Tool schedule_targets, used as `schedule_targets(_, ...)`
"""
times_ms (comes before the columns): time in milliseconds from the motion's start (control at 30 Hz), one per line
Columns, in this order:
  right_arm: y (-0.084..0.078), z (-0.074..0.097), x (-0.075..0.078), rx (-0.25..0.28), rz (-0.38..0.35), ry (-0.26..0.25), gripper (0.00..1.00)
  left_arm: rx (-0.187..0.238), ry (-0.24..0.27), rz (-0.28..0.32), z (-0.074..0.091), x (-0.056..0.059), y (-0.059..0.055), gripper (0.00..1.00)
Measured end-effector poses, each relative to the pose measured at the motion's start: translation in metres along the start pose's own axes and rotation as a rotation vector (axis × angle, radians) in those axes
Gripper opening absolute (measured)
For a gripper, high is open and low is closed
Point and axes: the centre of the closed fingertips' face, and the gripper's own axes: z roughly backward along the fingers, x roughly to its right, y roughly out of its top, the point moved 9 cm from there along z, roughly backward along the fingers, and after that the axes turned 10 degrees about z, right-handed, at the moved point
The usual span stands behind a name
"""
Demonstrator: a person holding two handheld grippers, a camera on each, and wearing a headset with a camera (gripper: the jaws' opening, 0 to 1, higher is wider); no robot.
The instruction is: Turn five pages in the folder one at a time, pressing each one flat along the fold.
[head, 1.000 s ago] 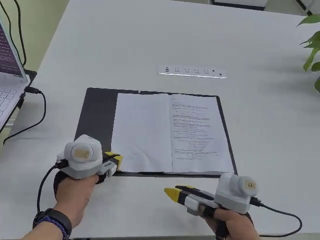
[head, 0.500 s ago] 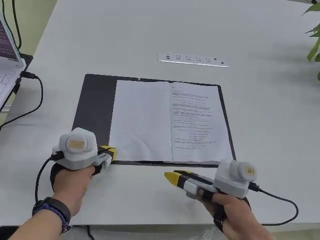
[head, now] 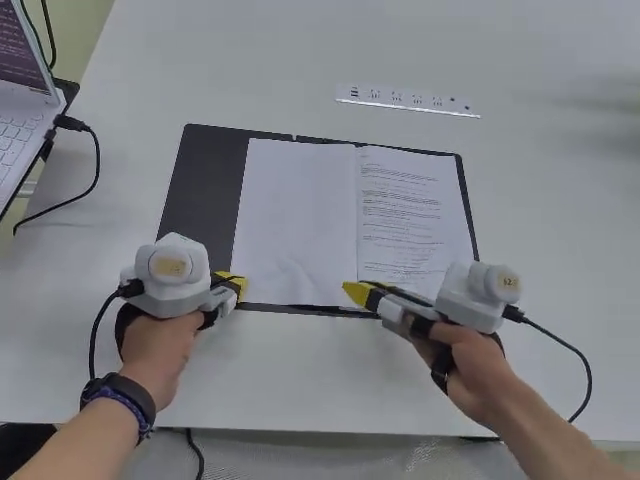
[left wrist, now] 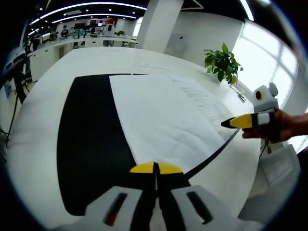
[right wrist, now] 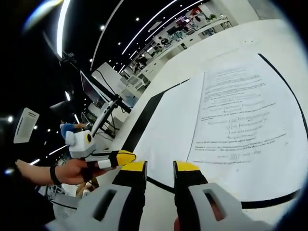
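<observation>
Though it lies open and flat, folder (head: 205, 200): a black cover is seen spread on the white surface (head: 560, 200), towards its near edge.
Printed page (head: 410, 215): judged light, thin and limp, easily creased. It is best pinched singly at the free outer edge or lower corner, away from the fold (head: 356, 220).
Blank page (head: 295, 220): white, laid flat to the left of the fold.
Left gripper (head: 232, 286): jaws are pressed together, held over the folder's lower edge by the blank page's corner.
Right gripper (head: 356, 292): jaws are slightly apart, nothing is held, tips are set at the lower edge just below the fold.
Beyond: a power strip (head: 405, 100) and a laptop (head: 20, 90) are seen well apart from the folder.
</observation>
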Motion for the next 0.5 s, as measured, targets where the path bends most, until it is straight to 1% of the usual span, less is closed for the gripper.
schedule_targets(100, 0.010, -0.005, 0.009, 0.017, 0.001, -0.014, 0.18, -0.002, 0.004, -0.006, 0.000, 0.001, 0.000, 0.00)
schedule_targets(133, 0.014, -0.008, 0.014, 0.020, 0.007, -0.024, 0.17, -0.002, 0.007, -0.017, 0.000, 0.001, 0.000, 0.00)
schedule_targets(233, 0.023, -0.014, 0.021, 0.024, 0.020, -0.034, 0.16, -0.004, 0.014, -0.036, 0.000, 0.002, 0.000, 0.00)
schedule_targets(367, 0.032, -0.023, 0.031, 0.031, 0.017, -0.048, 0.12, 0.000, 0.019, -0.036, 0.001, 0.003, 0.001, 0.00)
schedule_targets(500, 0.038, -0.034, 0.038, 0.036, 0.011, -0.049, 0.10, 0.007, 0.031, -0.043, 0.001, 0.004, 0.000, 0.00)
